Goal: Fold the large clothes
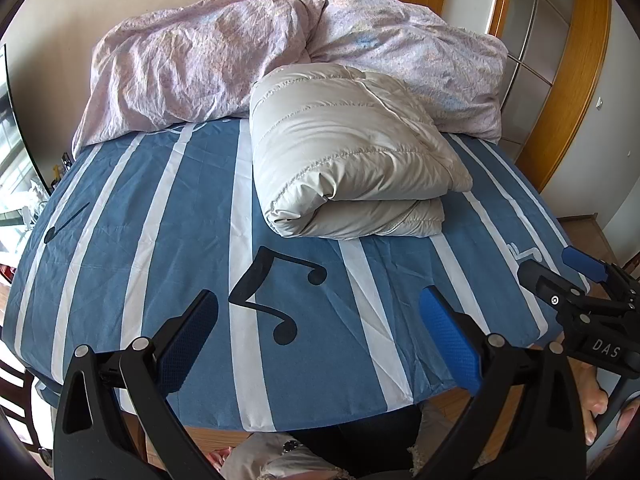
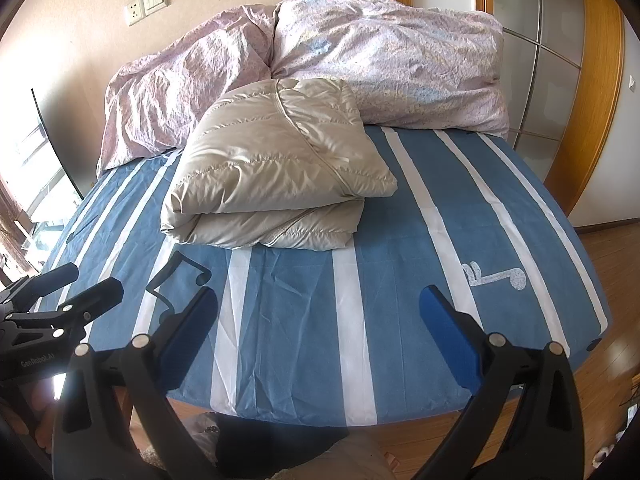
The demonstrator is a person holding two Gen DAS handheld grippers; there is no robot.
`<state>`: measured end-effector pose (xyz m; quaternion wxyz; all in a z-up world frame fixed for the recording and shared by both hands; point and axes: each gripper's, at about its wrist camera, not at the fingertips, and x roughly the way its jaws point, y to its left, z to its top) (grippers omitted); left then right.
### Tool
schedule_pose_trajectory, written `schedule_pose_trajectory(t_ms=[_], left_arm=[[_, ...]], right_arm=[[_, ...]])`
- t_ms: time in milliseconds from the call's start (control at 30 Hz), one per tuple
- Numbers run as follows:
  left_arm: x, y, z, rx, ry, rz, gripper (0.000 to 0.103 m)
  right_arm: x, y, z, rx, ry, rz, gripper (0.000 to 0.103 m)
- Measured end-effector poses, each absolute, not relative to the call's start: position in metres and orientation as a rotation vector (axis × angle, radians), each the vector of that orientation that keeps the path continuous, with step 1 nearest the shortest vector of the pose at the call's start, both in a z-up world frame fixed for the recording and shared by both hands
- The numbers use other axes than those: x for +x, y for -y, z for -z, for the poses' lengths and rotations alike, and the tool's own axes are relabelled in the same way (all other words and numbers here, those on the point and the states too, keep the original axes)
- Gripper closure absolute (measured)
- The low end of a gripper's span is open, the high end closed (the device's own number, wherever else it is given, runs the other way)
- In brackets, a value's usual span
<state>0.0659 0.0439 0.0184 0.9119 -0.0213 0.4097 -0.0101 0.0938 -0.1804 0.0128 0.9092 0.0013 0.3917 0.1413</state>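
Though puffy and light, the jacket (image 1: 352,152) looks slippery; pinch its seamed edge. It lies folded at twelve o'clock on the bed (image 1: 160,240), both grippers (image 1: 320,336) (image 2: 320,336) wide, empty.

"DAS" on your right claw (image 1: 576,276); "GenRobot.AI" on your left claw (image 2: 76,286); black music notes (image 1: 276,296) on your bedsheet (image 1: 120,240).

Beige wall (image 2: 92,52), wooden floor (image 2: 612,256), striped bed (image 2: 304,320)
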Motion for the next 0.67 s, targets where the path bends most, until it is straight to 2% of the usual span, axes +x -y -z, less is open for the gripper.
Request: schedule_pose_trajectory(t_ms=[667], left_arm=[[0.0669, -0.0472, -0.0188, -0.043, -0.837, 0.015, 0.005]], right_arm=[[0.0952, 0.1811, -0.0113, 0.004, -0.810, -0.292, 0.002]])
